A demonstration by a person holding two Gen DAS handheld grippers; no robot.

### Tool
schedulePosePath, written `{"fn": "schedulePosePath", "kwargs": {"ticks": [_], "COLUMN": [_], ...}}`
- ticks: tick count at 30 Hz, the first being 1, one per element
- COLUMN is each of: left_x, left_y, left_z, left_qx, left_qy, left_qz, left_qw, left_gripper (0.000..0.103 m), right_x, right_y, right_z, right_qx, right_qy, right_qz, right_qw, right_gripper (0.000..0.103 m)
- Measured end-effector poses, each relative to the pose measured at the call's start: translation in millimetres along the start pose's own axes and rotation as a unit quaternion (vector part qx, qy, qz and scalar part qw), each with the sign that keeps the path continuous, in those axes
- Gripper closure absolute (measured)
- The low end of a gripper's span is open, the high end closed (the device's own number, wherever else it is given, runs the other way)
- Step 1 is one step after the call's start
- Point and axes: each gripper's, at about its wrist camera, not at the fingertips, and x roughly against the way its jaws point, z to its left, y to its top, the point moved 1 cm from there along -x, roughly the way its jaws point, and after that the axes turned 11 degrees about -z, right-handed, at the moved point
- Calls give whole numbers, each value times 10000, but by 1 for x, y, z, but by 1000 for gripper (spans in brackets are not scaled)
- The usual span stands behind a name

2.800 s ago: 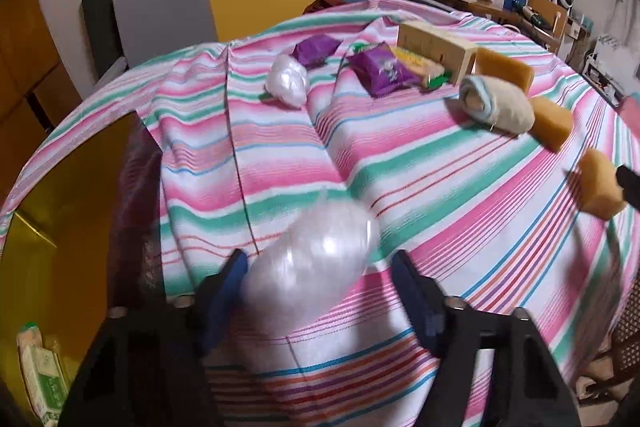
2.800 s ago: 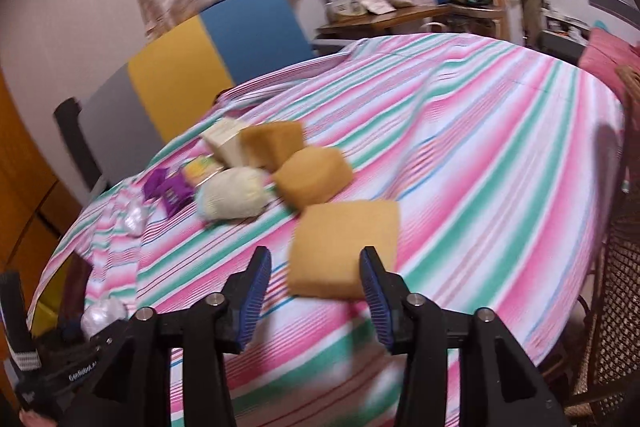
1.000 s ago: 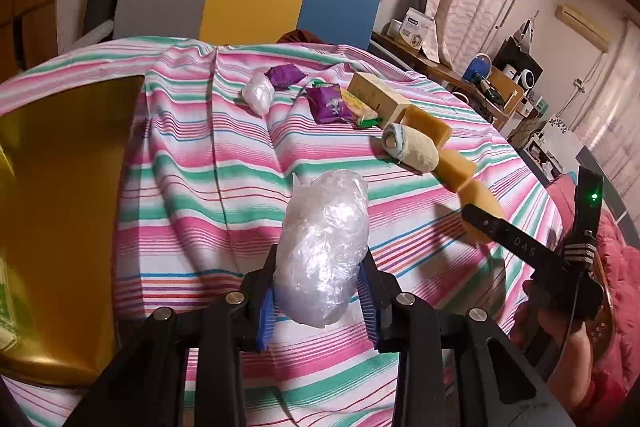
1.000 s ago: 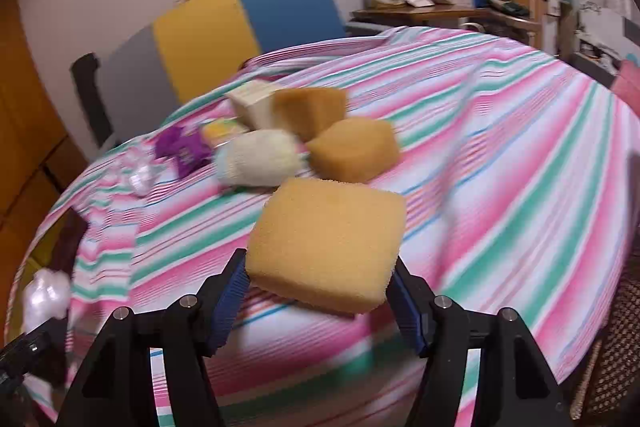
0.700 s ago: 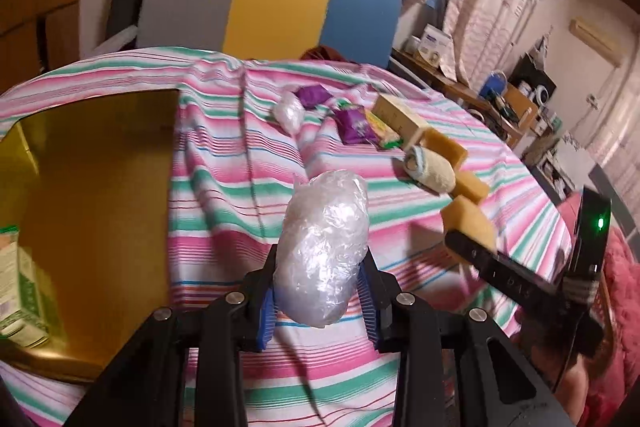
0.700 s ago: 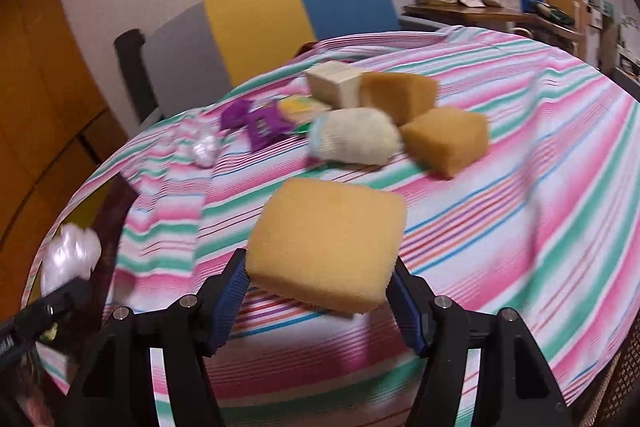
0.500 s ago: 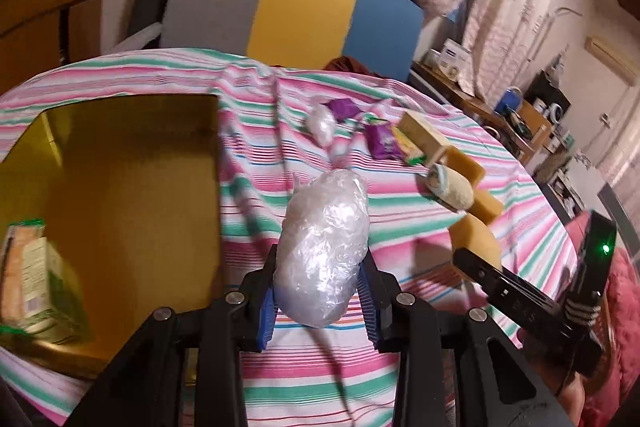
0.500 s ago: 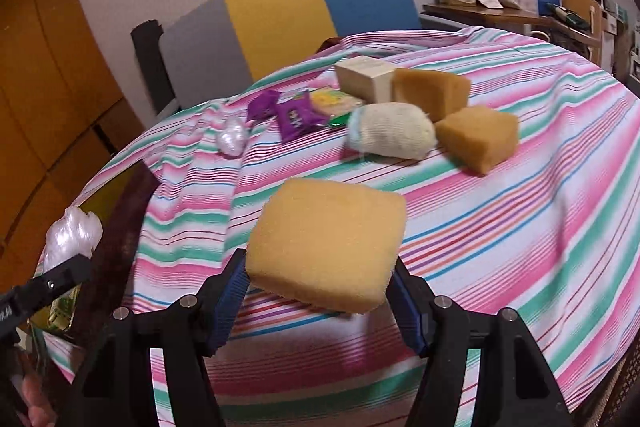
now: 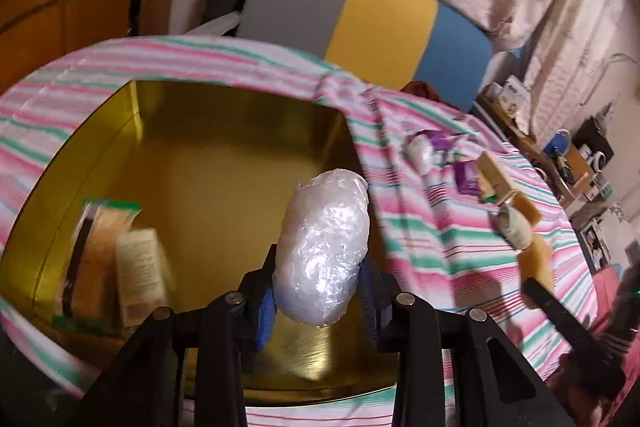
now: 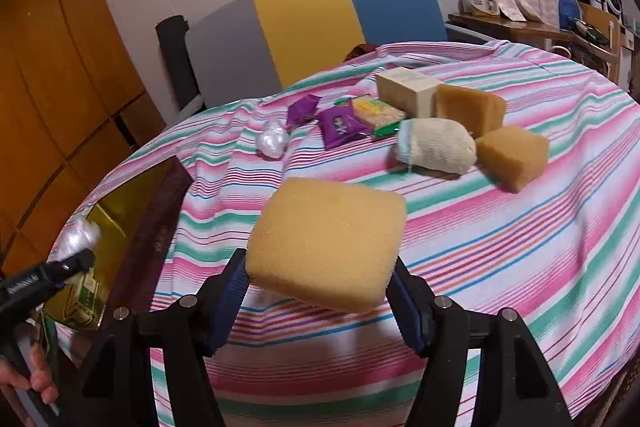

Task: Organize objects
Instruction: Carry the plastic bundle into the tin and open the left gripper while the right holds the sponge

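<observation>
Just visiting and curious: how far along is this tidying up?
Early on. Done: a few cartons already stand in the gold box. In hand: the left gripper holds a plastic-wrapped bundle over the box; the right gripper holds a sponge. Left: two sponges, a rolled cloth, snack packets on the table.
</observation>
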Motion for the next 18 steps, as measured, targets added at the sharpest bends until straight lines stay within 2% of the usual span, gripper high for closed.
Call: {"fn": "schedulePosePath", "kwargs": {"ticks": [10, 13, 18], "left_x": [-3, -6, -5], "left_y": [-12, -13, -15], "left_z": [25, 31, 37], "left_qx": [4, 23, 57], "left_qy": [321, 355, 431], "left_qz": [126, 205, 233], "left_qw": [9994, 9992, 9988], "left_gripper": [68, 65, 46], "right_x": [1, 3, 3], "right_y": [4, 4, 3], "right_z": [31, 40, 52], "right_qx": [183, 242, 331], "right_qy": [341, 443, 577], "right_qz": [-9, -18, -11], "right_qw": [9993, 9987, 9978], "right_gripper": [36, 36, 36]}}
